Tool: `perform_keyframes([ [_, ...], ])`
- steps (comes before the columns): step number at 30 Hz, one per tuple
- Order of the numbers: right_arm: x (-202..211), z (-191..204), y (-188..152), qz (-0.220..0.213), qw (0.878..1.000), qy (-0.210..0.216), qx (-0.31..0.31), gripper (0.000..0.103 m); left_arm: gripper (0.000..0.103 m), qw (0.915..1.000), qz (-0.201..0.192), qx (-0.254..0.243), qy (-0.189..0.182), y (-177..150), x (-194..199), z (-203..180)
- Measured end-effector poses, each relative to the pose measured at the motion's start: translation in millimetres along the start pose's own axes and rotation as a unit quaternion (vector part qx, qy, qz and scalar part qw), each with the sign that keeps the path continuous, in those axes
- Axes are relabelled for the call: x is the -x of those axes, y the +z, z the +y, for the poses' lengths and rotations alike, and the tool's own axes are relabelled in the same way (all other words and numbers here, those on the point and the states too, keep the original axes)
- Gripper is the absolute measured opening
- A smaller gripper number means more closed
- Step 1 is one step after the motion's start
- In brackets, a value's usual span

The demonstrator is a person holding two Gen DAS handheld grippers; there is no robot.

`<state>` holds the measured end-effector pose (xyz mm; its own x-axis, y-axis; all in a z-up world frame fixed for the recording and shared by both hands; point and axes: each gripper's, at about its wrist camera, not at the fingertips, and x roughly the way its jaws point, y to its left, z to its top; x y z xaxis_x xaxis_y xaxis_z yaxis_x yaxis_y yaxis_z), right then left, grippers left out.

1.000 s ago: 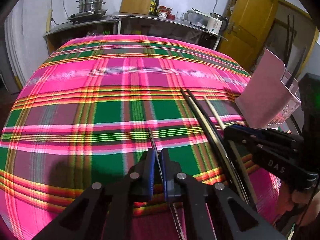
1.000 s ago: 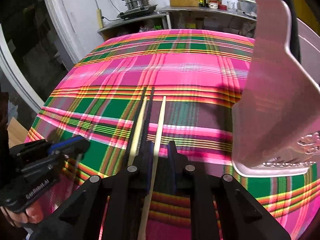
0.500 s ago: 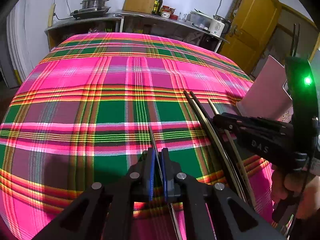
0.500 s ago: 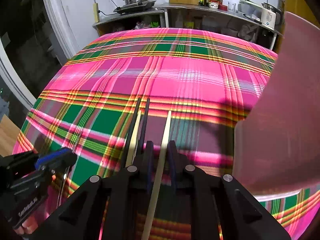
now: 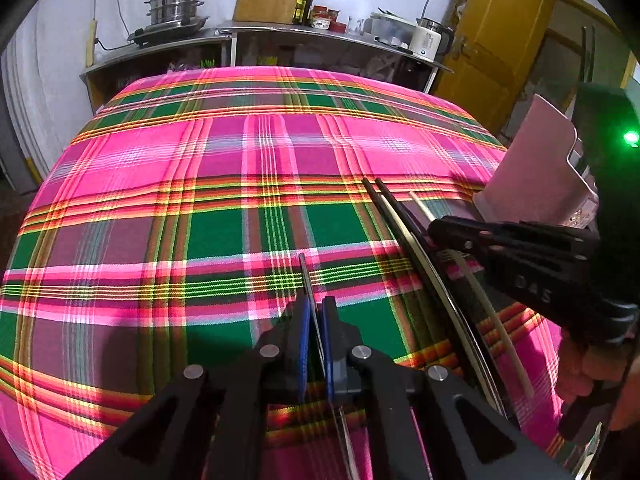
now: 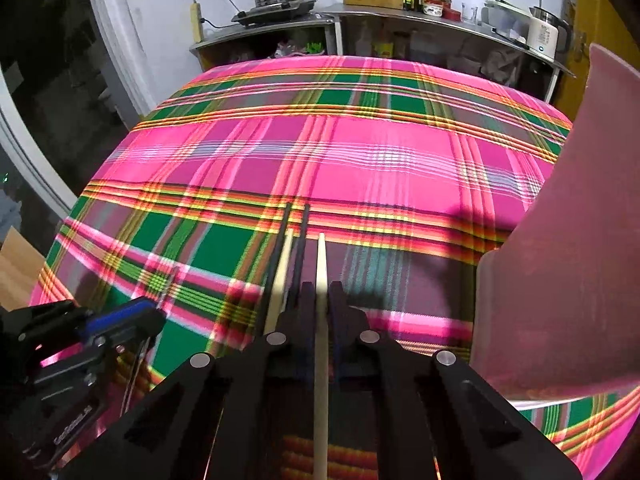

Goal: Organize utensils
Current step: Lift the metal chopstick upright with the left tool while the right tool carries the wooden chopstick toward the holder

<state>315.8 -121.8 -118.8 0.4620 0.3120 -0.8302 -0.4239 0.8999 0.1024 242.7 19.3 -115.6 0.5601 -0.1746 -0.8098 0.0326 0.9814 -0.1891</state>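
My left gripper (image 5: 316, 312) is shut on a thin metal chopstick (image 5: 306, 276) that sticks out forward over the plaid cloth. My right gripper (image 6: 320, 292) is shut on a pale wooden chopstick (image 6: 321, 256), held above the cloth. Beside it on the cloth lie two black chopsticks (image 6: 304, 224) and another pale chopstick (image 6: 282, 268); they also show in the left wrist view (image 5: 394, 216). A pink utensil holder (image 6: 568, 264) stands close at the right, also in the left wrist view (image 5: 536, 176), with dark utensils standing in it.
The table is covered by a pink and green plaid cloth (image 5: 240, 160). Behind it runs a steel counter (image 5: 280, 32) with a steamer pot, bottles and a white kettle. A yellow door (image 5: 492, 28) is at the back right.
My right gripper has lifted the pale chopstick off the cloth and closer to the pink holder. The left gripper has stayed put, still shut on the metal chopstick.
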Motion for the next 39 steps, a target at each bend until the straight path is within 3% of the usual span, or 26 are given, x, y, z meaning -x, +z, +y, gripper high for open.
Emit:
perform_keyframes([
  [20, 114, -2, 1, -0.108, 0.993, 0.032, -0.024, 0.007, 0.004, 0.9977, -0.062, -0.012, -0.026, 13, 87, -16],
  [24, 109, -3, -6, -0.092, 0.995, 0.031, -0.027, 0.007, 0.004, 0.998, -0.055, -0.005, -0.031, 8, 88, -17],
  [33, 60, -20, -54, -0.008, 0.998, 0.011, -0.055, 0.007, 0.004, 0.9987, -0.036, -0.006, -0.036, -4, 78, -15],
  [39, 54, -26, -61, 0.002, 0.998, 0.003, -0.056, 0.007, 0.004, 0.9987, -0.03, -0.002, -0.041, -7, 77, -16],
])
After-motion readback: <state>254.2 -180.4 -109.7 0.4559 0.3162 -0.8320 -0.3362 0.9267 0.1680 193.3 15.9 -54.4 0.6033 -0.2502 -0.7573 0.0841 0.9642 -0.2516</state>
